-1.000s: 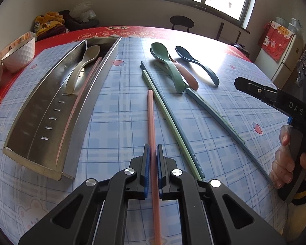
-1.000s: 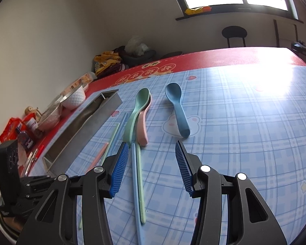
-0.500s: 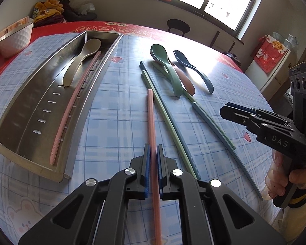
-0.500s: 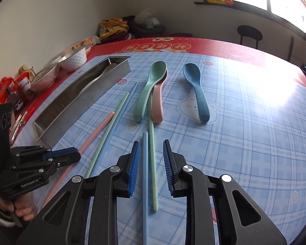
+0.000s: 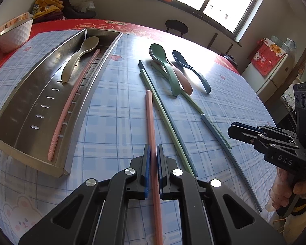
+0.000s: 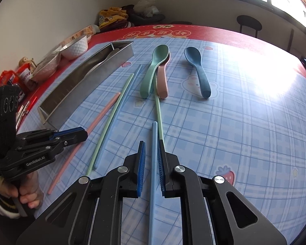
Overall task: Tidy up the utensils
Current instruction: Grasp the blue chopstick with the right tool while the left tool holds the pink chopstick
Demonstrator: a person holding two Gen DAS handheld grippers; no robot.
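My left gripper point(image 5: 152, 149) is shut on a pink chopstick point(image 5: 149, 118) that lies along the table. My right gripper point(image 6: 152, 147) has its jaws close around a blue chopstick point(image 6: 154, 143), with small gaps on both sides. A steel tray point(image 5: 14, 110) at the left holds a beige spoon point(image 5: 81, 57) and another pink chopstick point(image 5: 71, 106). A green spoon point(image 6: 153, 69), a pink spoon point(image 6: 162, 81) and a dark blue spoon point(image 6: 197, 71) lie further back. Green chopsticks point(image 6: 112, 118) and another blue one point(image 6: 135, 75) lie between.
A white bowl point(image 5: 14, 34) stands at the far left on the red table edge point(image 6: 173, 30). Snack packets and cans point(image 6: 20, 75) lie beside the tray's left. A chair point(image 5: 176, 27) stands beyond the table.
My right gripper came down over the blue chopstick and its jaws narrowed from wide open to nearly shut. My left gripper stayed shut on the pink chopstick.
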